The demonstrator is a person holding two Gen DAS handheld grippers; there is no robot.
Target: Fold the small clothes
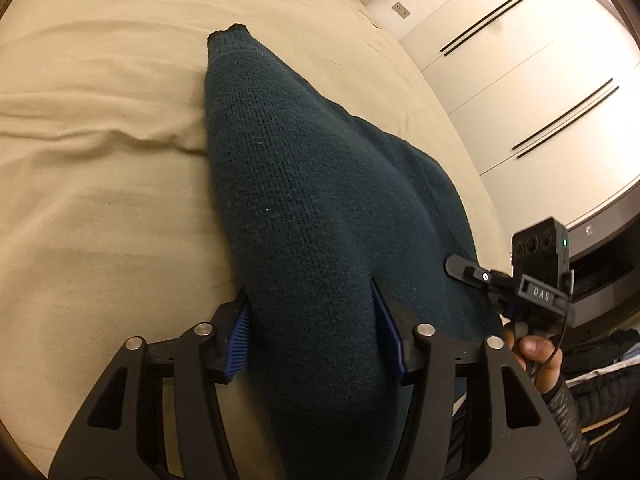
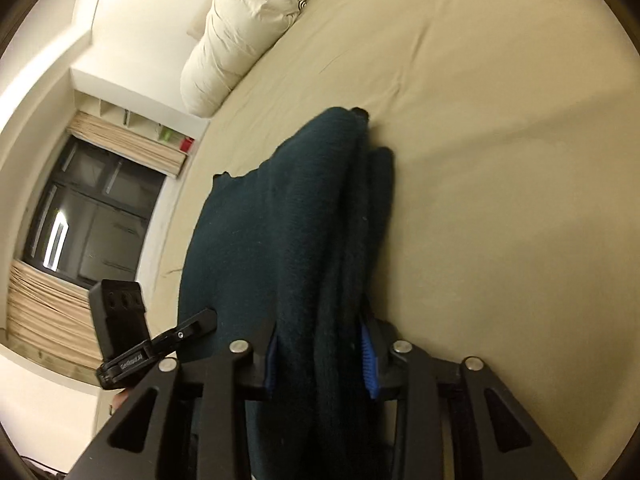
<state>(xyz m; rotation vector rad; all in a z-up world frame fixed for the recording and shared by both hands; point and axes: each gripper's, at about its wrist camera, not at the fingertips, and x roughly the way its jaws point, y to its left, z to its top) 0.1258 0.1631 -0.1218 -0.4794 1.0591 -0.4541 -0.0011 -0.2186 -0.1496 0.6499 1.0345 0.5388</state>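
Right under my left lens, the dark green knit garment (image 1: pixel 304 208) bulges up between the blue pads (image 1: pixel 239 338) of my left gripper (image 1: pixel 316 336); the jaws stand apart around the fold and I cannot see the pads pressing it, so I call that claw loosened, cloth still between. My right gripper (image 2: pixel 320 356) likewise straddles a thicker bunch of the same knit, its jaws narrower, and whether its pads bite I cannot tell. The garment lies on the beige bedsheet (image 1: pixel 100 160), its far end stretched away from me, layers stacked along one edge. My worry: if I pull either claw back while ribbed rubber snags the loose knit, the fold drags open or skews. The soft mattress could also let the stacked layers slump sideways.
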